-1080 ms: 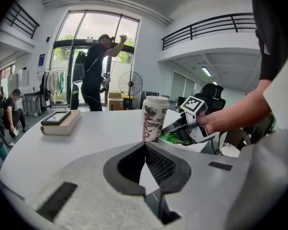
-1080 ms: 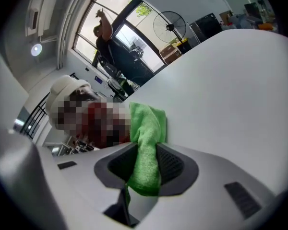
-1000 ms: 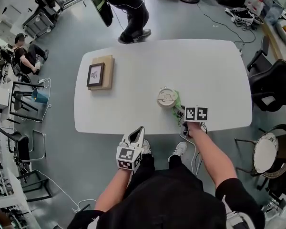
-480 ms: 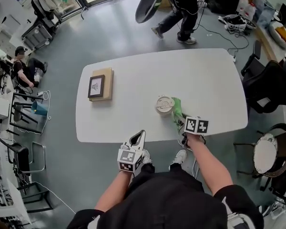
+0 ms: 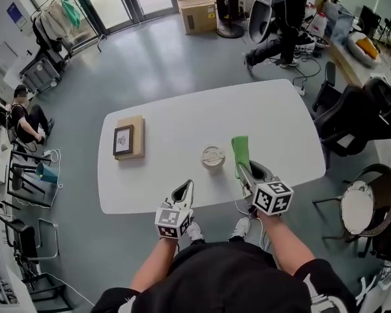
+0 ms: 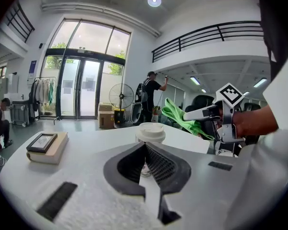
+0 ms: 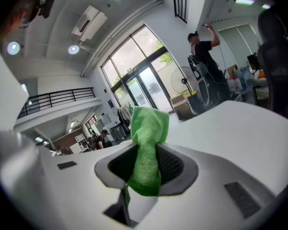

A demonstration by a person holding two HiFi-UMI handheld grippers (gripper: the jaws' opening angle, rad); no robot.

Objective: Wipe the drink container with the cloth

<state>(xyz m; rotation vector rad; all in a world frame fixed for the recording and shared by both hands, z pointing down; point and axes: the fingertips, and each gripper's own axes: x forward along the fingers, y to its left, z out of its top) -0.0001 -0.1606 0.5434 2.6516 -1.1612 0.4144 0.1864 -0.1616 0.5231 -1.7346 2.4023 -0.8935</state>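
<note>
Nothing legible: the blue wall sign [image 5: 13,12] at ten o'clock and the framed picture [image 5: 123,139] at nine o'clock are too small.

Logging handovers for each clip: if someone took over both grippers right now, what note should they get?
Left gripper: shut, empty, by the near edge of the white table.
Right gripper: shut on the green cloth, which sticks up from the jaws.
Lidded cup: upright on the table, left of the cloth, not touching it.
Done: cloth was at the cup's side a second ago; now pulled clear.
Left: bring the cloth back and finish wiping; how much is wiped cannot be told.
</note>
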